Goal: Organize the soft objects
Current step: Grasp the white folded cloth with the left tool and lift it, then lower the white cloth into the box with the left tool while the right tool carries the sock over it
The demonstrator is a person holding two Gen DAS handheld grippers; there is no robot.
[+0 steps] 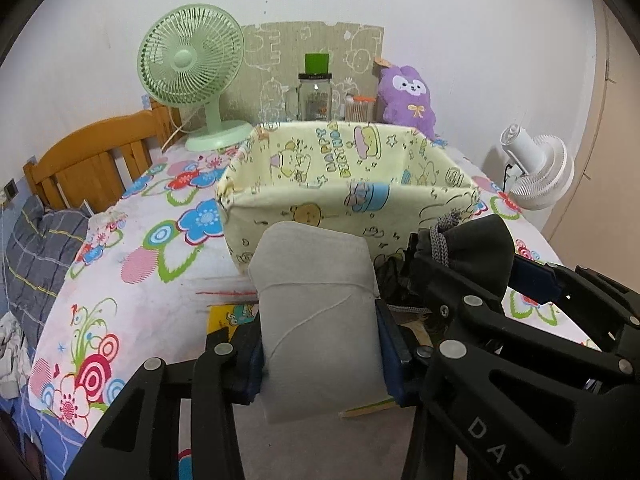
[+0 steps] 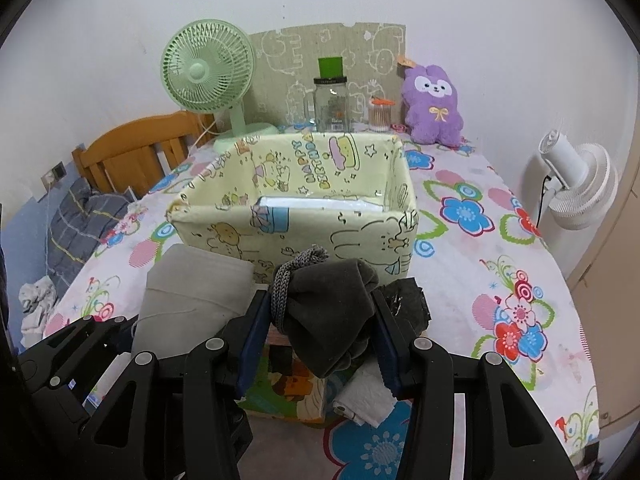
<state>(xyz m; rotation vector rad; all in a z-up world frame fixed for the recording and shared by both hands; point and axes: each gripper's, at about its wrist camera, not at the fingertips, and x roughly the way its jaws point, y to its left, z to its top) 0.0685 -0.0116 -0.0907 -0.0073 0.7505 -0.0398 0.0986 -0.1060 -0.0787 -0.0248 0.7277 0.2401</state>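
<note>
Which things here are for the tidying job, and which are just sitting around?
For the job:
- grey cloth, held in the left gripper
- dark pouch, held in the right gripper
- yellow box

Just sitting around:
- green fan
- jar
- purple plush
- white fan
- flowery sheet

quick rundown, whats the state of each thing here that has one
left gripper: shut on light grey folded cloth, held off the table
right gripper: shut on dark grey pouch, held off the table
yellow fabric bin: upright, open-topped, a white item at the bottom
glass jar: upright, lid on
green fan: upright
purple plush: upright against the wall
</note>
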